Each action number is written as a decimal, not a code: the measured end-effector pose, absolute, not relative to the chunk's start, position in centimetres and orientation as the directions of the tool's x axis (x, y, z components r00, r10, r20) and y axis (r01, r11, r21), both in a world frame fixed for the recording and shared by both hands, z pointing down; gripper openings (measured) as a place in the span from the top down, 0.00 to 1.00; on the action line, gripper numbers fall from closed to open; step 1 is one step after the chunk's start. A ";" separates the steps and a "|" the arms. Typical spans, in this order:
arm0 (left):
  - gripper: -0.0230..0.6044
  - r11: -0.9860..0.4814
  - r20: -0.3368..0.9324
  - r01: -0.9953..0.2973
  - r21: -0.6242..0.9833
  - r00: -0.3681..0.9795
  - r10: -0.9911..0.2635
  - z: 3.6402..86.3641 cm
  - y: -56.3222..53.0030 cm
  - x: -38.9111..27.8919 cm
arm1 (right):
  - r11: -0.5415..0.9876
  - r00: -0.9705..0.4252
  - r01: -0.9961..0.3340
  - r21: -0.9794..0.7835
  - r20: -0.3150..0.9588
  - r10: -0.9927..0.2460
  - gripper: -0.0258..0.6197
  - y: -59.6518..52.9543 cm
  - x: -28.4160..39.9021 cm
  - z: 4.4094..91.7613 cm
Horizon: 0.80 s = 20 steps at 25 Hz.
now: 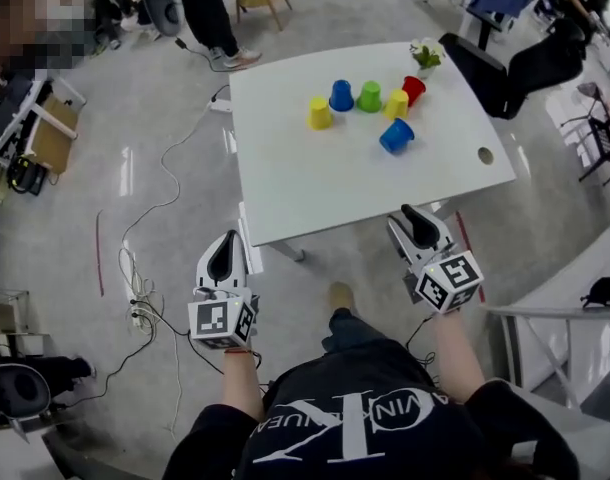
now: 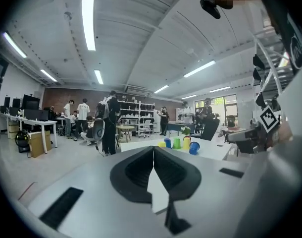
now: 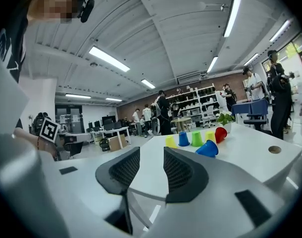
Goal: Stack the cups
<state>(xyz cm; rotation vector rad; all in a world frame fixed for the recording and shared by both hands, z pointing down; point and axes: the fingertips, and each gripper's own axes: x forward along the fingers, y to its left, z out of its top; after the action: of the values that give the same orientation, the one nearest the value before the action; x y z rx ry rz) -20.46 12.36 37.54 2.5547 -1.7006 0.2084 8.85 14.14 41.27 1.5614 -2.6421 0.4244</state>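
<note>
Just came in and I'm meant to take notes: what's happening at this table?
A person holds two grippers at the table's near edge, touching nothing. The left gripper is shut, the right gripper open and empty. Six cups sit on the table, none stacked; the nearest blue cup lies on its side.

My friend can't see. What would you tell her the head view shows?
Six colourful cups sit unstacked on a white table, one blue cup lying on its side. Closer to the person, the left gripper and right gripper hold nothing.
</note>
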 end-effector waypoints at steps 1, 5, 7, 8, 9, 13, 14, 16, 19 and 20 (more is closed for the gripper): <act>0.95 -0.390 0.150 -0.921 -0.022 0.382 -0.912 37.5 11.2 -20.0 | 0.456 -0.494 -0.864 -0.215 0.177 -0.851 0.71 13.1 9.2 41.4; 0.95 -0.400 0.142 -0.916 -0.019 0.394 -0.908 37.3 7.2 -18.1 | 0.468 -0.505 -0.859 -0.208 0.193 -0.841 0.71 9.3 10.4 42.0; 0.96 -0.411 0.147 -0.912 -0.019 0.404 -0.903 37.6 5.8 -17.2 | 0.473 -0.509 -0.858 -0.199 0.211 -0.835 0.71 7.8 10.9 42.7; 0.96 -0.416 0.152 -0.909 -0.019 0.408 -0.900 37.8 5.1 -16.8 | 0.476 -0.509 -0.859 -0.190 0.225 -0.831 0.71 7.2 11.2 43.1; 0.96 -0.419 0.159 -0.908 -0.016 0.411 -0.898 38.1 4.6 -16.4 | 0.480 -0.510 -0.860 -0.174 0.244 -0.825 0.71 6.7 11.4 43.5; 0.96 -0.434 0.190 -0.901 -0.001 0.426 -0.885 39.3 2.8 -14.6 | 0.526 -0.505 -0.850 -0.043 0.355 -0.787 0.71 4.8 12.5 45.9; 0.96 -0.440 0.202 -0.898 -0.002 0.431 -0.880 39.7 2.4 -14.3 | 0.543 -0.503 -0.839 -0.003 0.382 -0.775 0.71 4.2 12.7 46.4; 0.96 -0.443 0.227 -0.896 0.005 0.433 -0.872 40.4 1.8 -14.0 | 0.585 -0.501 -0.808 0.072 0.440 -0.745 0.70 2.7 13.2 47.5; 0.96 -0.431 0.262 -0.902 0.026 0.422 -0.868 41.5 1.1 -14.2 | 0.661 -0.477 -0.720 0.213 0.540 -0.693 0.68 0.4 13.9 48.9; 0.96 -0.430 0.273 -0.903 0.031 0.421 -0.865 41.8 0.8 -14.3 | 0.686 -0.454 -0.673 0.275 0.578 -0.678 0.67 -0.5 14.2 49.4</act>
<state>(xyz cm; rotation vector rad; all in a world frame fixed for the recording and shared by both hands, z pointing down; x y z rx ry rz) -14.30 0.80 41.84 2.4980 -1.5701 0.3237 14.21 -0.50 49.43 1.0306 -2.2188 -0.0083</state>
